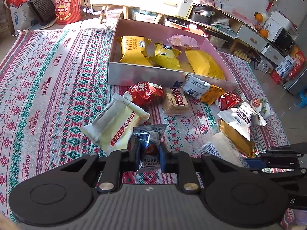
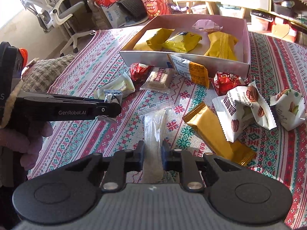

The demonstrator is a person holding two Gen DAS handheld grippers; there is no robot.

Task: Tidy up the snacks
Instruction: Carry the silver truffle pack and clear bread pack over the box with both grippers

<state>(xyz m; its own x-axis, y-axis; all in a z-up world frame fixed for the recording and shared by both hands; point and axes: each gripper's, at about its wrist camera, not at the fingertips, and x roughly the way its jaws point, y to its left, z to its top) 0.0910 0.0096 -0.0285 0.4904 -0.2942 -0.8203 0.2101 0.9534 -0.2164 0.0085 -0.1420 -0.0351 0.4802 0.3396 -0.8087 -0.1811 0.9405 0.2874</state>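
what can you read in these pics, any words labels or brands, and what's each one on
"TRUFFLE CHOCOLATE": chocolate packet in the left gripper
"HANDMADE": tablecloth
"GenRobot.AI": left gripper's side, right wrist view
"Pecan": white nut packet
"ARD": yellow packet in the box
Chinese print on other wrappers: not transcribed; fine print too small.

We see an open cardboard box (image 1: 168, 76) on the patterned surface (image 1: 48, 95), holding three yellow packets (image 1: 134, 50) and a pinkish clear-wrapped biscuit (image 1: 183, 41) at its far side. In front of it lie loose snacks: two red wrappers (image 1: 145, 94), a clear cracker pack (image 1: 175, 100), a white-and-orange packet (image 1: 201, 89) leaning on the box wall, a cream bar (image 1: 119, 124), white pecan packets (image 2: 243, 107) and a gold bar (image 2: 216, 134). A silver-blue truffle chocolate (image 1: 150, 145) is pinched in our left tool (image 1: 149, 157), a clear-wrapped pale stick (image 2: 154, 134) in our right tool (image 2: 153, 157).
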